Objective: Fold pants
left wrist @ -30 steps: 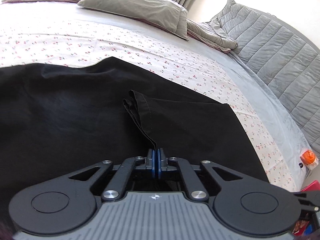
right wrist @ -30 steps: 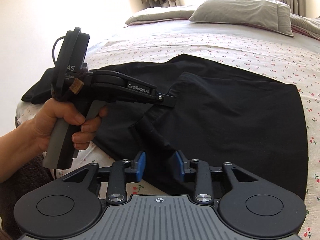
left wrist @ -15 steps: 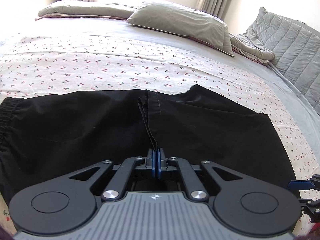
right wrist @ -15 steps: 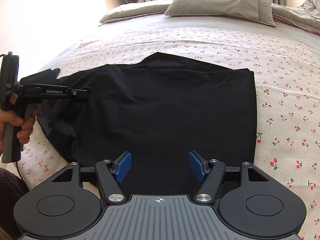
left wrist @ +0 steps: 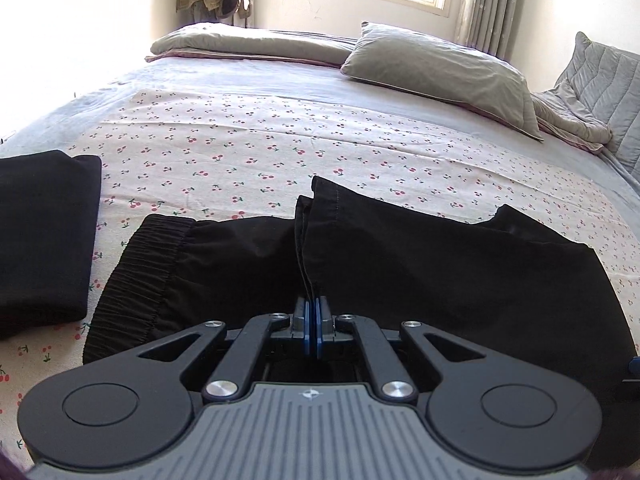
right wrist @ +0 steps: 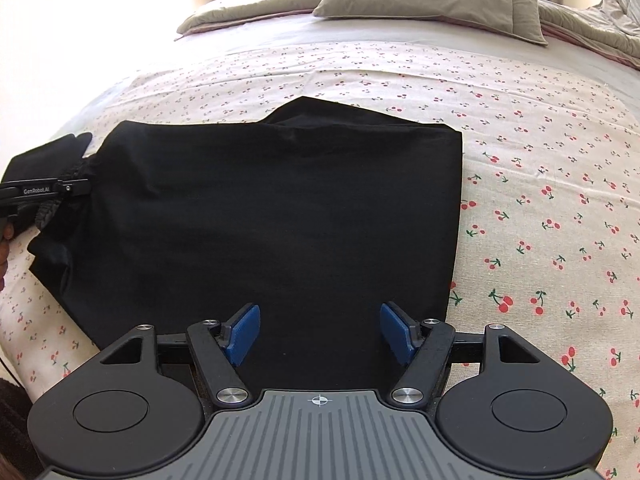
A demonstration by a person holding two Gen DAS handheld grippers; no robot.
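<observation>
Left gripper [left wrist: 311,312] clenched on pants [right wrist: 260,208] hem beside the waistband [left wrist: 136,276]; right gripper [right wrist: 318,332] released. Advise laying hem flush along waistband before release.

A cherry-print sheet [left wrist: 280,148] covers the bed. At twelve o'clock, a flat grey pillow [left wrist: 248,44]; at one o'clock, a plumper grey pillow [left wrist: 436,68]. A quilted grey blanket [left wrist: 600,92] bunches at two o'clock. Another folded black garment [left wrist: 40,236] sits at nine o'clock.
</observation>
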